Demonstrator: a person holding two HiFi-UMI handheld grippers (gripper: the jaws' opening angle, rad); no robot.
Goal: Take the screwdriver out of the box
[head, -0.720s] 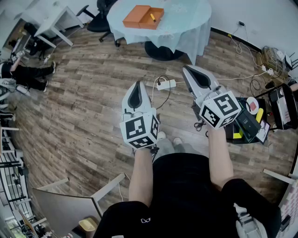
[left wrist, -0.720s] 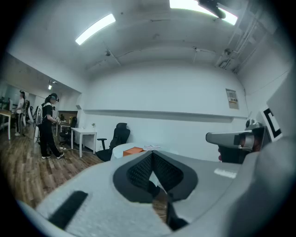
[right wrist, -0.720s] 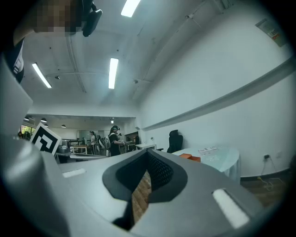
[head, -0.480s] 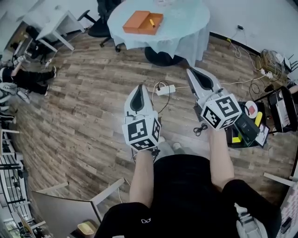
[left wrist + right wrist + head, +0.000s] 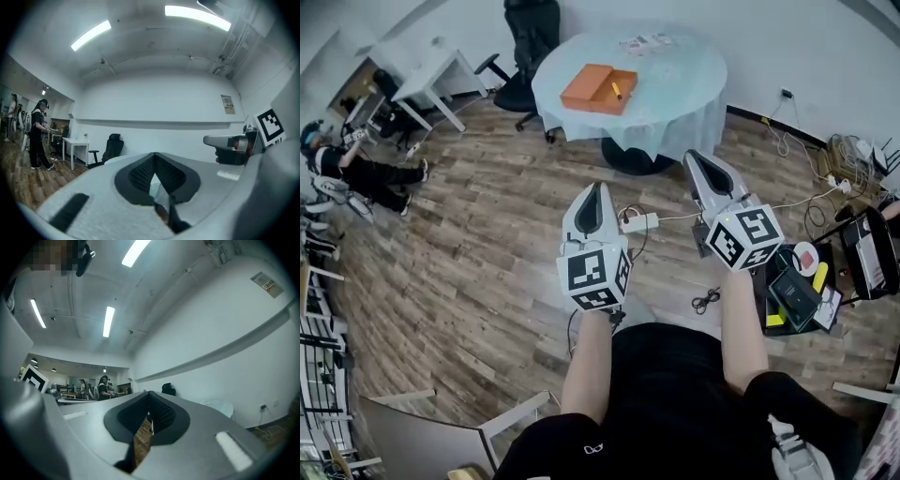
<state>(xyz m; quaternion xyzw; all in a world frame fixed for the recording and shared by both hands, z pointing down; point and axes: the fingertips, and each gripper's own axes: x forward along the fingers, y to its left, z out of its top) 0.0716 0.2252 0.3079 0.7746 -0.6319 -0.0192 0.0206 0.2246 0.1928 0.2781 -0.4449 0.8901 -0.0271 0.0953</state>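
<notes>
An open orange box (image 5: 598,87) lies on the round table (image 5: 680,89) with the pale cloth, far ahead in the head view. A yellow-handled screwdriver (image 5: 617,90) lies in its right half. My left gripper (image 5: 594,187) and right gripper (image 5: 695,157) are held level over the wooden floor, well short of the table, and both point toward it. In the left gripper view the left gripper (image 5: 153,155) has its jaw tips meeting, with nothing between them. The right gripper (image 5: 149,394) is likewise shut and empty.
A white power strip (image 5: 639,223) and cables lie on the floor between me and the table. A black office chair (image 5: 530,37) and a white desk (image 5: 431,70) stand at the back left. A person (image 5: 356,169) is at the far left. Clutter (image 5: 797,292) sits on the right.
The table and box now sit lower and nearer in the head view, with more of the far wall showing. Both grippers stay shut and have drifted slightly to the right.
</notes>
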